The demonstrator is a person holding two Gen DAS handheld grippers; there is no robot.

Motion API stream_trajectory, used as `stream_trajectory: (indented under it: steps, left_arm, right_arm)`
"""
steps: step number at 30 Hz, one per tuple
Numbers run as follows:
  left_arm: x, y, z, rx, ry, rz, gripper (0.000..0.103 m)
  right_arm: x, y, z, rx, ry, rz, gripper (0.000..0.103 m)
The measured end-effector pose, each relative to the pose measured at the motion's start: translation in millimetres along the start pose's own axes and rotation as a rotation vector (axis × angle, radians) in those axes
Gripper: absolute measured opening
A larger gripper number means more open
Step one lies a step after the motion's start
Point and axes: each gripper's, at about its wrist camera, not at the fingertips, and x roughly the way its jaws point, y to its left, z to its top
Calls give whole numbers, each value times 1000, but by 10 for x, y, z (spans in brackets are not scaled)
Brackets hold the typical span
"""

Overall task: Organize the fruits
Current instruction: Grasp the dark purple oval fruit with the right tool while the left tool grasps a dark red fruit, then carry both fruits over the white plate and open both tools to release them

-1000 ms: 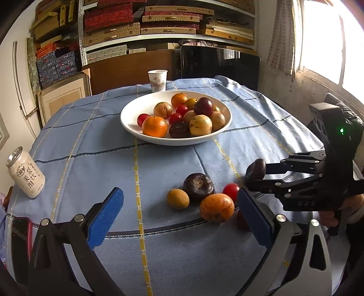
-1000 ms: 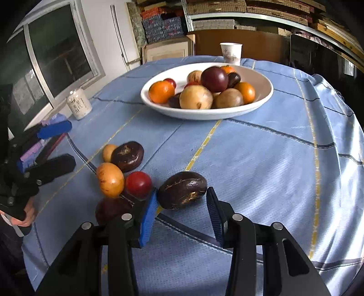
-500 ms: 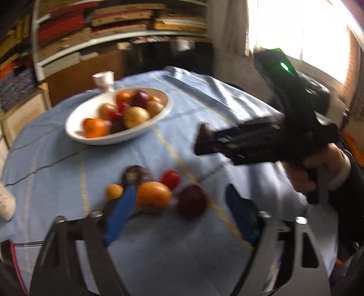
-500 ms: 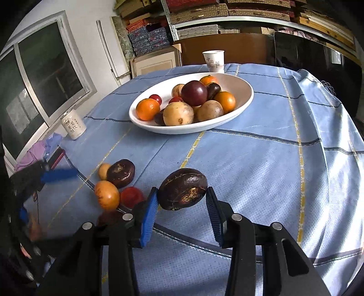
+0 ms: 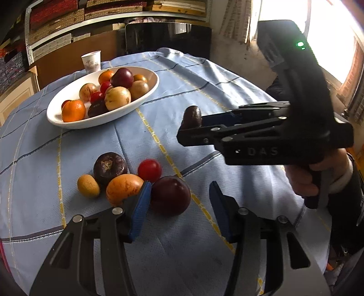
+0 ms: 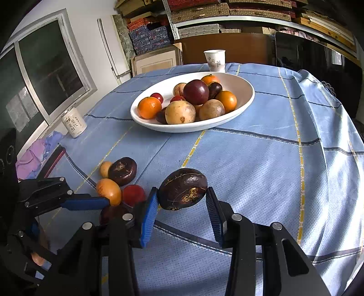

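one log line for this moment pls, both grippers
left gripper: closing around dark red plum, not clamped | right gripper: holding dark brown fruit aloft | white bowl: part filled

Bright window (image 5: 336, 45) glare, perhaps overexposed; fisheye-warped edges

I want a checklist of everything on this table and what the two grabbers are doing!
Surface: round table under a blue checked cloth.
Job's things: white bowl heaped with fruit; five loose fruits on the cloth: dark red plum, red tomato, orange fruit, wrinkled dark fruit, small yellow fruit.
Clutter: paper cup behind the bowl; drink can and purple cloth at the table edge.
Grippers: right gripper clamps a dark passion fruit above the cloth; left gripper jaws closing around the plum, the right pad not touching.
Cables: nothing seen.
Surroundings: shelves of boxes, window.
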Motion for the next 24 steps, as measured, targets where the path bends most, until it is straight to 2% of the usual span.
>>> stream_trajectory:
  steps: [5,10,13,18,24]
  left_arm:
    - [51,-84,36,33,15,54,52]
    - [202,-170,90,80,64,109,52]
    - [288,-152,102,80,100,90,52]
    - [286,-97,106,54,94,90,39]
    - [268,-104,106,55,85,88,38]
  right_arm:
    - [-1,-21,-2,7,-1,-6,43]
    - [-1,-24,0,9,0,-6,43]
    - [-6,-28,2,11,-4,-6,43]
    - [-25,-45,0,14,-10,-3,43]
    - [-35,-53,-2,18,-8,-3,43]
